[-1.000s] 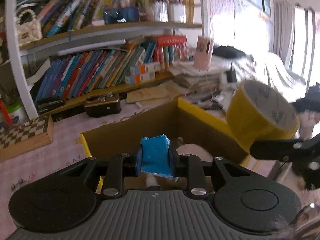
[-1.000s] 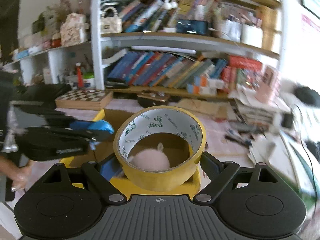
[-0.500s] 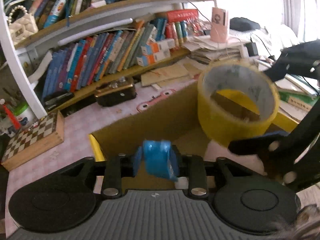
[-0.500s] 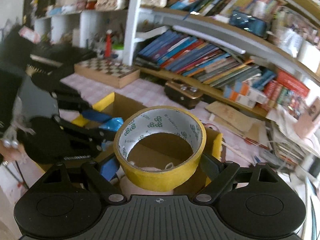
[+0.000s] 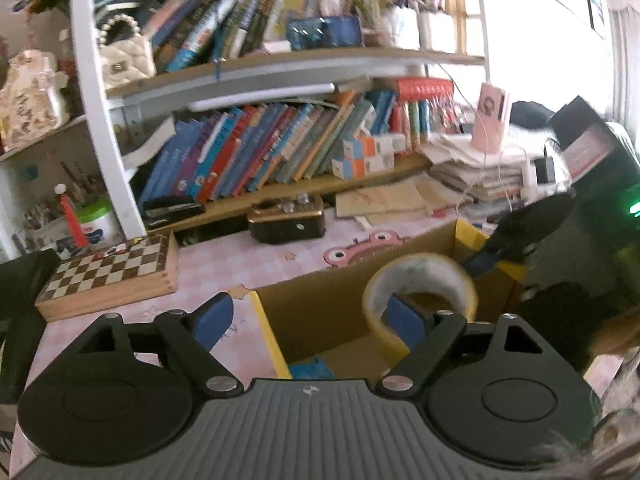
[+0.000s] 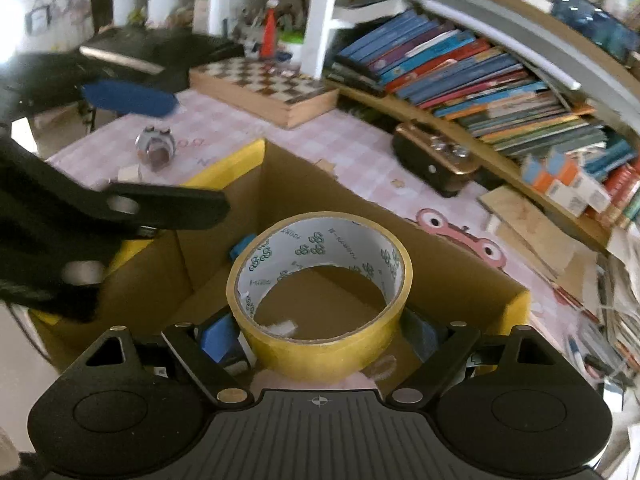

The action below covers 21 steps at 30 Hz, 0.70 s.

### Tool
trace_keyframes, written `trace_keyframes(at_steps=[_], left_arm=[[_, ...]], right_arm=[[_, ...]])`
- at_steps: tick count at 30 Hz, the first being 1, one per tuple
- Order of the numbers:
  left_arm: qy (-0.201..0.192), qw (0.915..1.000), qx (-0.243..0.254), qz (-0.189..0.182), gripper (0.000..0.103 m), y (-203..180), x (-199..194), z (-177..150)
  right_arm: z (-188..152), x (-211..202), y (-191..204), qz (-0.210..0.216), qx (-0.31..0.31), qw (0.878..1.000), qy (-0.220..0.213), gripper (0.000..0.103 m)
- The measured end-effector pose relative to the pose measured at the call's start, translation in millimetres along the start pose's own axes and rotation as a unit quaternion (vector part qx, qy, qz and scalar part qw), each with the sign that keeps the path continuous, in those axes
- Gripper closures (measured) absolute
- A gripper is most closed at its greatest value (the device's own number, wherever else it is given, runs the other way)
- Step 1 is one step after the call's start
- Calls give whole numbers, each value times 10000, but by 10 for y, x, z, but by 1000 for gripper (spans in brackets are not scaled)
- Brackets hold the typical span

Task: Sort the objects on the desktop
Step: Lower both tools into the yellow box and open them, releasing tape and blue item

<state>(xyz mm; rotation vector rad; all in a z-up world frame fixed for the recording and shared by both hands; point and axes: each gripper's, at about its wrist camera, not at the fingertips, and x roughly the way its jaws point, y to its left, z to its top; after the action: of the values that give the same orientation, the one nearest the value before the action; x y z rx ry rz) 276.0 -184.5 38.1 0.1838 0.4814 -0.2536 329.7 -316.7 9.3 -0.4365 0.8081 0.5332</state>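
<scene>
The yellow tape roll [image 6: 320,300] sits clamped between the blue pads of the right tool [image 6: 320,332], its open core facing up, hanging over the open cardboard box [image 6: 472,280] with yellow-edged flaps. Through the left wrist view the same roll [image 5: 420,292] shows above the box [image 5: 320,312]. The left tool [image 5: 308,320] is opening wide with nothing between its pads; a small blue object [image 5: 312,368] lies on the box floor just below it. The box stands on a pink checked table [image 6: 352,140]. Beside it on the table lie a pink frog-shaped piece [image 6: 464,240], a brown gadget with knobs [image 6: 436,160], a chessboard box [image 6: 264,84] and a small round silver thing [image 6: 154,146]. Shelves of leaning books [image 5: 272,148] rise behind
</scene>
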Motion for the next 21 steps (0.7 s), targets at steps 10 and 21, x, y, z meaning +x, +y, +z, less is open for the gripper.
trace_keyframes(at_steps=[10,21], left_arm=[[-227,9990,-349,141,15,105,-333,-12],[-100,9981,-540,292,14,195,-424,-124]], right_arm=[[201,199,23,-49,4,9999,-155,13],[72,-105,37,-258,478,9965,-641,13]])
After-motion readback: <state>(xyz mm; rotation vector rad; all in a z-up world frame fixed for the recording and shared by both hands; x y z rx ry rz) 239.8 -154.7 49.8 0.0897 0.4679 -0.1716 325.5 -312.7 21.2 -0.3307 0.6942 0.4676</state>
